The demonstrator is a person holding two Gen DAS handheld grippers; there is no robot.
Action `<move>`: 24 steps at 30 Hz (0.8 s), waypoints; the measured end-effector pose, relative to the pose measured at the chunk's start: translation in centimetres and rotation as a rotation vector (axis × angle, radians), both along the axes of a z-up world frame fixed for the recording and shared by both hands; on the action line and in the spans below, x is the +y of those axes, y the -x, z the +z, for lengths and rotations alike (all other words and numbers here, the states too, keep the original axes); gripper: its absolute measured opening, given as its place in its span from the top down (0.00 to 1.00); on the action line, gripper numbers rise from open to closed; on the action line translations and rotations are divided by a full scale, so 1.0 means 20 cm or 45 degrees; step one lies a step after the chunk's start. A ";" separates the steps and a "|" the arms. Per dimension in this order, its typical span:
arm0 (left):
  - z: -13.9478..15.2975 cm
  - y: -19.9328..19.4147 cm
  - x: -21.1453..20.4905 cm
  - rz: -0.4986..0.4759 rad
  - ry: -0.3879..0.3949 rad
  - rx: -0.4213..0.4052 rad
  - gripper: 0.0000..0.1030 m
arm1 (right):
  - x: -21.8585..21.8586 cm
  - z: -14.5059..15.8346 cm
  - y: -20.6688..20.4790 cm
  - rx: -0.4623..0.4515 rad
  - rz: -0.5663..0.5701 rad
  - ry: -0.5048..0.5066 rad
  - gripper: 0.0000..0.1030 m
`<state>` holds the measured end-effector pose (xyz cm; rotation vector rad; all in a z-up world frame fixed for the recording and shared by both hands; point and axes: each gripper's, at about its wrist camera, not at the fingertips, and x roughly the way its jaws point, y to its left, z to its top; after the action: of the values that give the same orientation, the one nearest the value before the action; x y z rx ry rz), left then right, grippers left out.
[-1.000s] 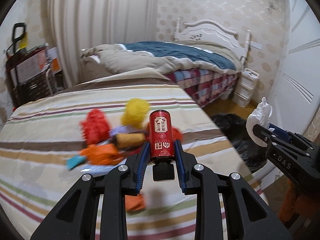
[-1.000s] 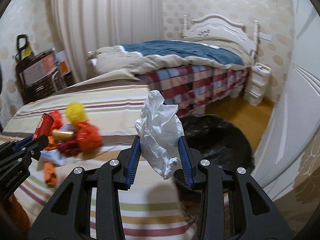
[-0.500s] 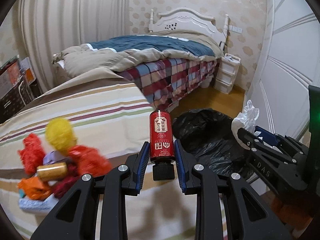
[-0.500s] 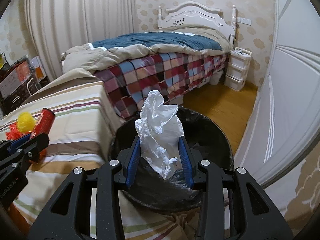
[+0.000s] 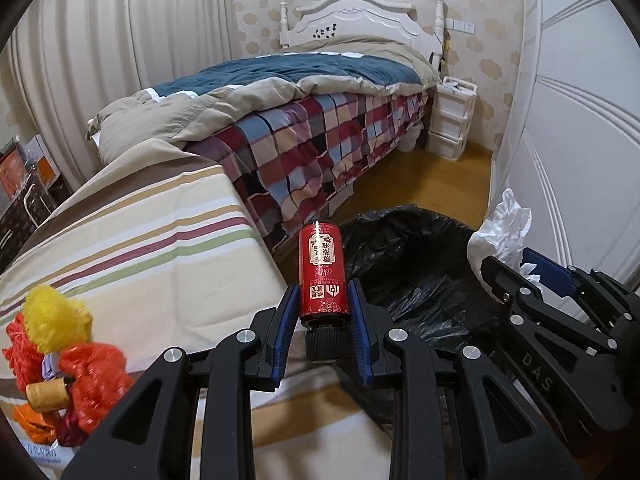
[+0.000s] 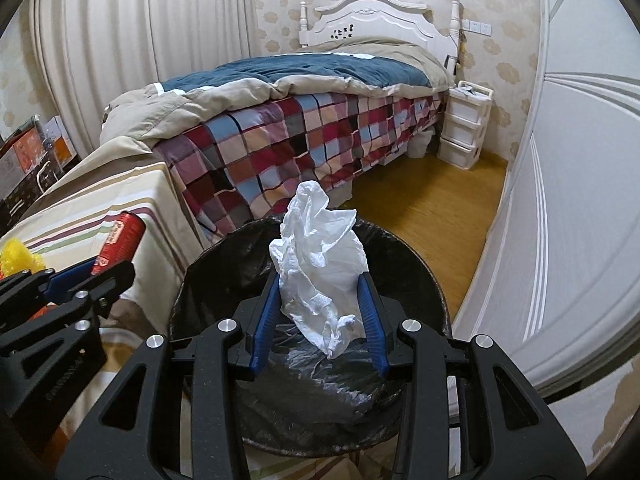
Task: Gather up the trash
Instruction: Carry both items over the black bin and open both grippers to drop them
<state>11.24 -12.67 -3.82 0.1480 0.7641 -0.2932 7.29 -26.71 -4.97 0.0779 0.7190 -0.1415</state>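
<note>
Two grippers, left (image 5: 323, 311) clamping a red bottle (image 5: 322, 274), right (image 6: 320, 307) pinching crumpled tissue (image 6: 320, 264), flank a black-lined bin (image 6: 416, 280) beside striped bedding (image 5: 152, 264).

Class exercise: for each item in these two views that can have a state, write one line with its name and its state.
Left gripper: shut on the bottle.
Bottle: red, capped, held cap-end toward the camera.
Right gripper: tissue between its fingers, over the bin.
Tissue: white, crumpled.
Bin: open, lined with a black bag.
Trash pile: lying on the striped cover.
Bed: unmade, duvet rumpled.
</note>
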 end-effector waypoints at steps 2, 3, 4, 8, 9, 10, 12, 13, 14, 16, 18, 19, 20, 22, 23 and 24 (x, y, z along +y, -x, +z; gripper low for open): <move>-0.01 -0.02 -0.02 -0.003 -0.013 0.008 0.73 | -0.01 0.00 -0.01 -0.001 0.001 -0.003 0.56; -0.02 -0.02 -0.04 -0.004 -0.022 0.009 0.73 | -0.01 0.00 -0.01 -0.005 -0.006 0.002 0.49; -0.02 -0.03 -0.05 -0.003 -0.031 0.007 0.73 | -0.02 0.00 -0.02 -0.011 -0.013 0.006 0.47; -0.04 -0.04 -0.08 -0.009 -0.052 0.016 0.66 | -0.05 0.00 -0.02 -0.030 -0.051 0.022 0.39; -0.04 -0.04 -0.08 -0.003 -0.059 0.012 0.60 | -0.05 0.01 -0.01 -0.031 -0.055 0.022 0.39; -0.04 -0.04 -0.08 0.004 -0.059 0.006 0.47 | -0.06 0.01 -0.01 -0.034 -0.061 0.025 0.39; -0.02 -0.03 -0.06 0.025 -0.040 -0.015 0.34 | -0.06 0.02 0.00 -0.043 -0.076 0.042 0.34; -0.01 -0.03 -0.05 0.036 -0.038 -0.028 0.29 | -0.07 0.02 0.01 -0.046 -0.082 0.050 0.34; 0.00 -0.03 -0.05 0.047 -0.042 -0.040 0.27 | -0.07 0.03 0.02 -0.051 -0.089 0.058 0.33; 0.01 -0.02 -0.03 0.063 -0.052 -0.055 0.26 | -0.07 0.04 0.03 -0.056 -0.096 0.060 0.31; 0.02 -0.02 0.01 0.087 -0.052 -0.058 0.25 | -0.08 0.05 0.05 -0.060 -0.101 0.056 0.28; 0.03 -0.01 0.03 0.098 -0.047 -0.056 0.24 | -0.08 0.05 0.06 -0.064 -0.103 0.053 0.27; 0.03 -0.01 0.05 0.108 -0.042 -0.055 0.23 | -0.08 0.06 0.07 -0.067 -0.104 0.051 0.27; 0.05 0.00 0.10 0.136 -0.026 -0.048 0.23 | -0.07 0.07 0.08 -0.070 -0.102 0.044 0.26; 0.05 0.01 0.12 0.144 -0.022 -0.043 0.23 | -0.07 0.08 0.10 -0.072 -0.099 0.036 0.26; 0.06 0.02 0.15 0.151 -0.015 -0.040 0.23 | -0.06 0.08 0.10 -0.073 -0.097 0.030 0.25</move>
<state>10.75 -9.73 -2.64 0.1174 0.7403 -0.1732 5.20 -27.96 -3.31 0.0863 0.6573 -0.2197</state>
